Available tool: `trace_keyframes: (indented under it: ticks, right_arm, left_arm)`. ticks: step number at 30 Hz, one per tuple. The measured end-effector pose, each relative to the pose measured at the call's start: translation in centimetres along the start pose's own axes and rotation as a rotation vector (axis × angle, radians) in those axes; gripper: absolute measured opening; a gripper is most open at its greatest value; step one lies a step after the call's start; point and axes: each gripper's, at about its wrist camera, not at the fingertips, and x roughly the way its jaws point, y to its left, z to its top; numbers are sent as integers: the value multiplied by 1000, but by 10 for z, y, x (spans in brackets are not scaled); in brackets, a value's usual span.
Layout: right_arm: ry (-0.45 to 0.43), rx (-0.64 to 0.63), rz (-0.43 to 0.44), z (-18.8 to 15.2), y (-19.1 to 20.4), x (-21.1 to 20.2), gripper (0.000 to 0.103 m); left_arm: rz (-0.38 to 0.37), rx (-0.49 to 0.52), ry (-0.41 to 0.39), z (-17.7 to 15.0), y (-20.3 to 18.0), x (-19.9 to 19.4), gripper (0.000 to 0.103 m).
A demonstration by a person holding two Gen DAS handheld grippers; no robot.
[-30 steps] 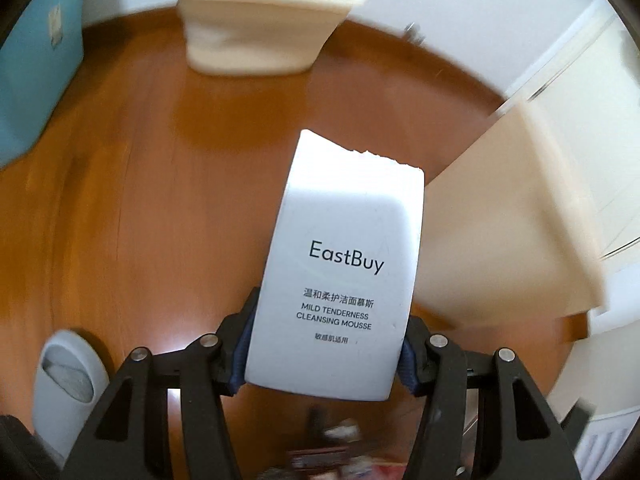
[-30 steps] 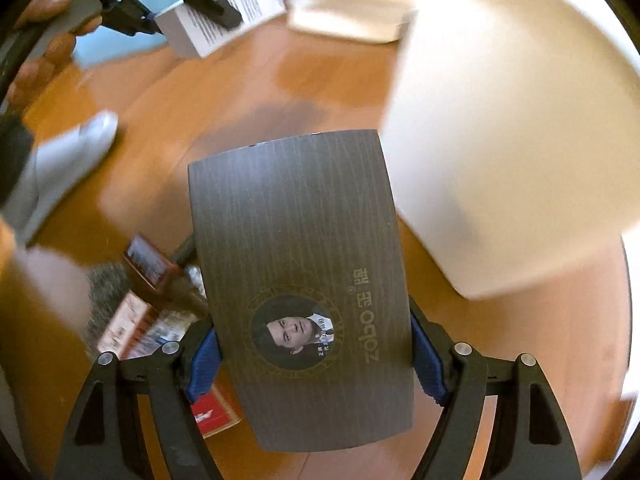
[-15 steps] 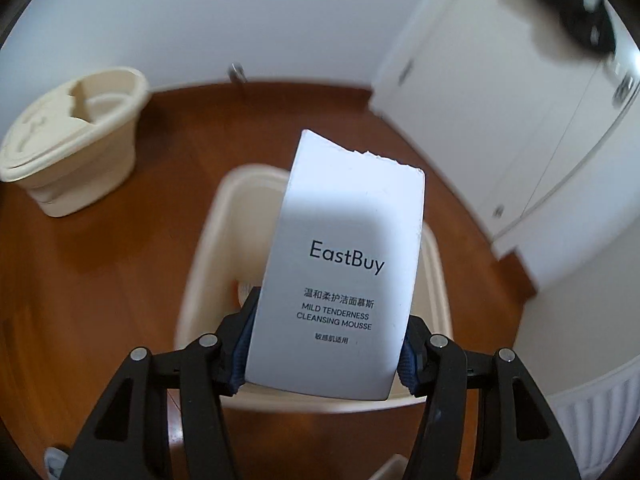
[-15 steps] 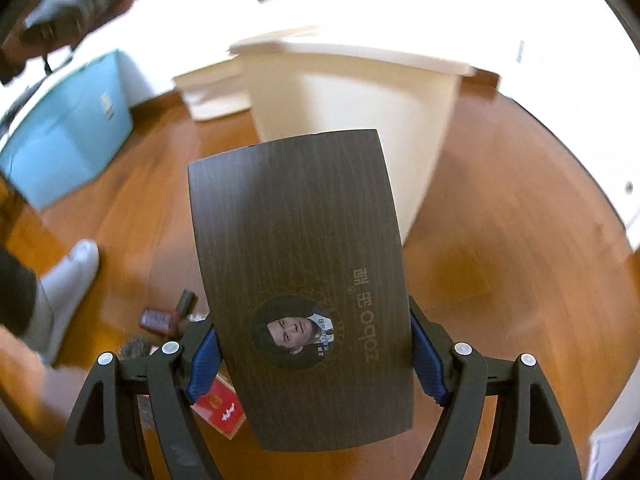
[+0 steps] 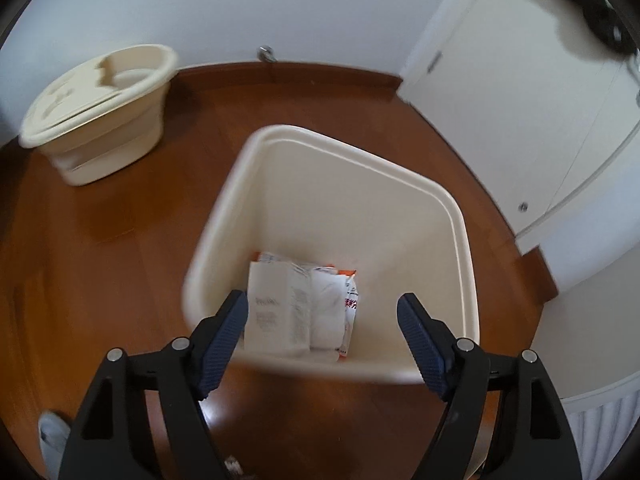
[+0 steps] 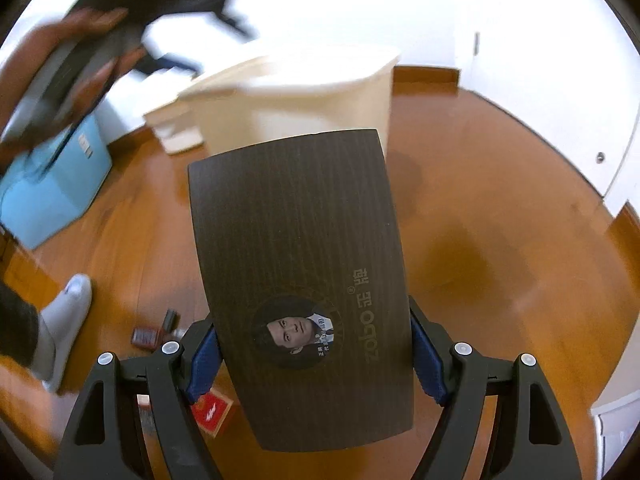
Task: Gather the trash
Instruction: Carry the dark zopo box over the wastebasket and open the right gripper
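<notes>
In the left wrist view my left gripper [image 5: 322, 312] hovers over the open cream trash bin [image 5: 460, 216], its jaws opening with nothing between them. The white cleansing-mousse box [image 5: 280, 312] lies at the bottom of the bin on white and orange wrappers [image 5: 344, 300]. In the right wrist view my right gripper [image 6: 312, 344] is shut on a dark wood-grain box [image 6: 300, 264] with a round portrait label. That box sits in front of the cream bin [image 6: 296, 108], short of its rim. The left gripper [image 6: 140, 4] shows blurred at the upper left, held in a hand.
A cream lidded bin [image 5: 96, 108] stands by the wall, left of the open bin. A light blue box [image 6: 52, 184] sits on the wooden floor at the left. Small red packets [image 6: 212, 410] and other litter [image 6: 148, 336] lie near a grey slipper [image 6: 68, 312]. White doors [image 5: 520, 100] at right.
My left gripper's jaws spread and the white box dropped into the bin. The right gripper carried the dark box up and closer to the bin, away from the litter on the floor.
</notes>
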Motion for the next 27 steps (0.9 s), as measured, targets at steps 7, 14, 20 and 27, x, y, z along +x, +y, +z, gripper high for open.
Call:
trace_keyframes:
  ticks: [7,14,20,27]
  right_arm:
    - [-238,92,37,111,-41,-51,81]
    - [-128,-55,50,247,-26,24,81]
    - [168,-259,-37,243,17,124,82]
    - [192,-414,-154,235,39,136,85]
  left_arm:
    - [98,-167,-66,-47,81,-53,78]
    - [121,-218,37,-63,109,-34,78]
    - [138,-202,52,-67,122,-26,78]
    - [232,-194,148,-113,154,-6,78]
